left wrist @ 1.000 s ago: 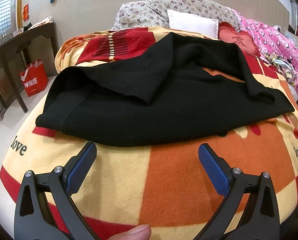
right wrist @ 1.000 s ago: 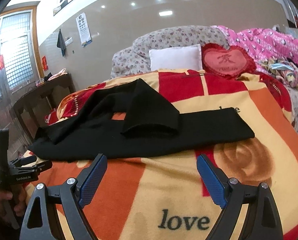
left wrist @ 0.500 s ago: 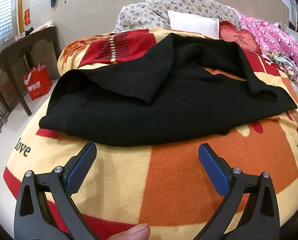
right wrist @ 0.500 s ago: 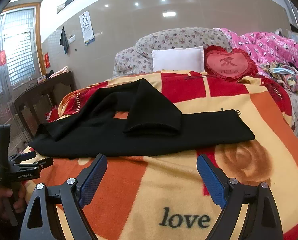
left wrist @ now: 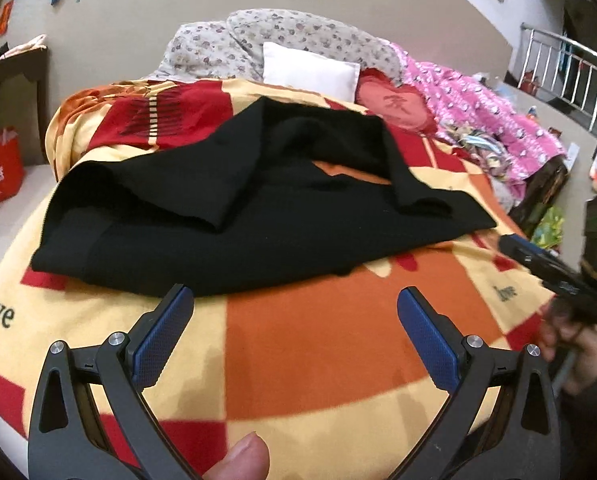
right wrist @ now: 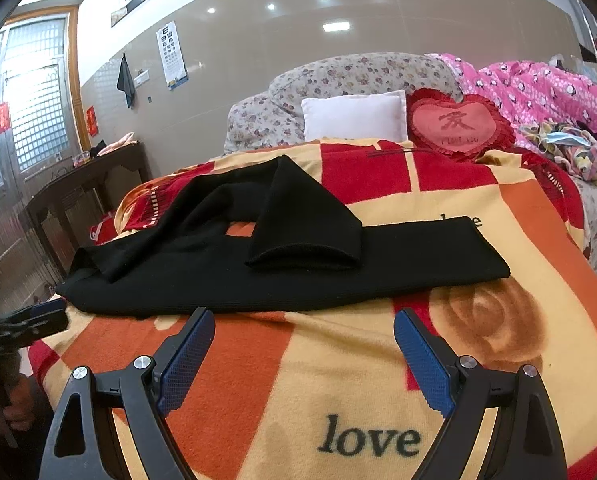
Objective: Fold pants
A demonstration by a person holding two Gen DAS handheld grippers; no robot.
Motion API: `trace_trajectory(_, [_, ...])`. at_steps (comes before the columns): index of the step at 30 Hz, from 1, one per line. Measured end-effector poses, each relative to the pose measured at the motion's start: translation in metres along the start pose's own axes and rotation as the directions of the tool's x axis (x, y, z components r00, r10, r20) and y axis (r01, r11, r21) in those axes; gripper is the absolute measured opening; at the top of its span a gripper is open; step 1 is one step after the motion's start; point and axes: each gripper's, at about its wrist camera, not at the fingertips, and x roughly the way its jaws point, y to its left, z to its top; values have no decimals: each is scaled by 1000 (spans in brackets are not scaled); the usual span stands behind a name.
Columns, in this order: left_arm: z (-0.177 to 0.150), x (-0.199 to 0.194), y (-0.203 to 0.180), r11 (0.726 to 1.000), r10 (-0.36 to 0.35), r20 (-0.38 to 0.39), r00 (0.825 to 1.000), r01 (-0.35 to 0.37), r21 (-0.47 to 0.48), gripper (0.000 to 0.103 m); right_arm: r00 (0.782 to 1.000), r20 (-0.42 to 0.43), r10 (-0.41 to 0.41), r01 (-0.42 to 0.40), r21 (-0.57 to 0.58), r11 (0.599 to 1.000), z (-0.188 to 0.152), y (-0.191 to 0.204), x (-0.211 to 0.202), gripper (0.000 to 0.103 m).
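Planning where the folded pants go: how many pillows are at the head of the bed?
2: a white pillow against the floral bedding, and a red heart pillow touching its right side. More may be hidden.

Black pants (right wrist: 282, 256) on blanketed bed (right wrist: 378, 380)

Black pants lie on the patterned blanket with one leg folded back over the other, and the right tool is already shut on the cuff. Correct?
Not quite. The right tool is open and holds nothing, short of the black pants, as the right wrist view shows. The pants do lie on the patterned blanket, one leg folded back over the other.
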Motion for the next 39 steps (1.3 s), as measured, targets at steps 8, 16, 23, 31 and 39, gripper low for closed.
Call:
trace_trajectory(8, [5,-27,92,942,-106,48,993,116,-315,102,1000,-3,-4,4,0,1000,1,0,1,90])
trace_trajectory(16, [15,-5,142,831,-183,17,983,163,-532,101,1000,-8,-5,5,-2,1000,2,1,2,90])
trace_trajectory(23, [31,8,144,847,-57,-46,997,24,-531,101,1000,-13,-1,1,0,1000,2,3,5,90])
trace_trajectory(31, [24,-1,87,828,494,-130,860,-511,-233,101,1000,-12,3,-4,-30,1000,2,7,4,90])
trace_trajectory(39, [-2,9,25,849,528,-56,848,-528,10,101,1000,-12,4,-4,-29,1000,2,7,4,90])
